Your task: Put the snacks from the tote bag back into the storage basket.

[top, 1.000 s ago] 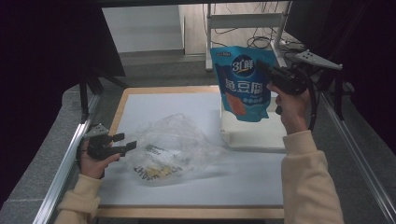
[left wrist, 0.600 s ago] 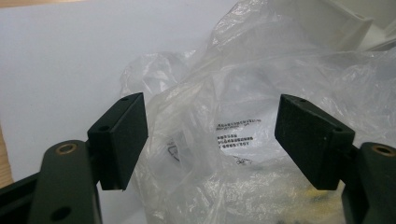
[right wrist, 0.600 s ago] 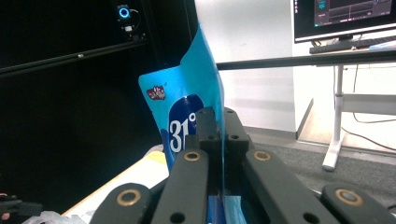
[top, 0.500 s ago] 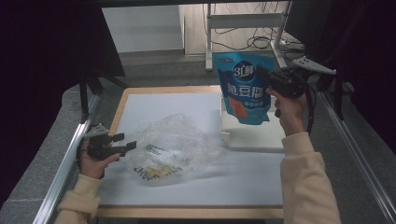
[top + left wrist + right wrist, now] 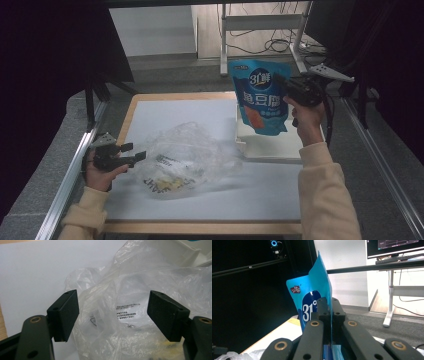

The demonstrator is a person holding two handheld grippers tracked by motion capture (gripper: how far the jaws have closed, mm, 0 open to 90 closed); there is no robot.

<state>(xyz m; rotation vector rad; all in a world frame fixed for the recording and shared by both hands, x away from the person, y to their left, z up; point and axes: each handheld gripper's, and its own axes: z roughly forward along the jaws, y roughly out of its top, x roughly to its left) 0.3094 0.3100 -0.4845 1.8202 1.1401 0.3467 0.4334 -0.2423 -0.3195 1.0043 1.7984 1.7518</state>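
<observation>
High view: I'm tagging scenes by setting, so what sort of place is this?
Probably an office or lab recording station: a white work mat framed by dark curtains, a desk frame with trailing cables behind, and a monitor in the right gripper view.

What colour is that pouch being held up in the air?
The pouch is bright blue with white lettering and an orange patch low on its front, clearest in the high view.

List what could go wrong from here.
1. The right gripper pinches only the top edge of the blue pouch, held in the air; it may swing or slip.
2. The plastic bag lies crumpled, and the left gripper hovers open beside it; the pouch could snag going in.
</observation>
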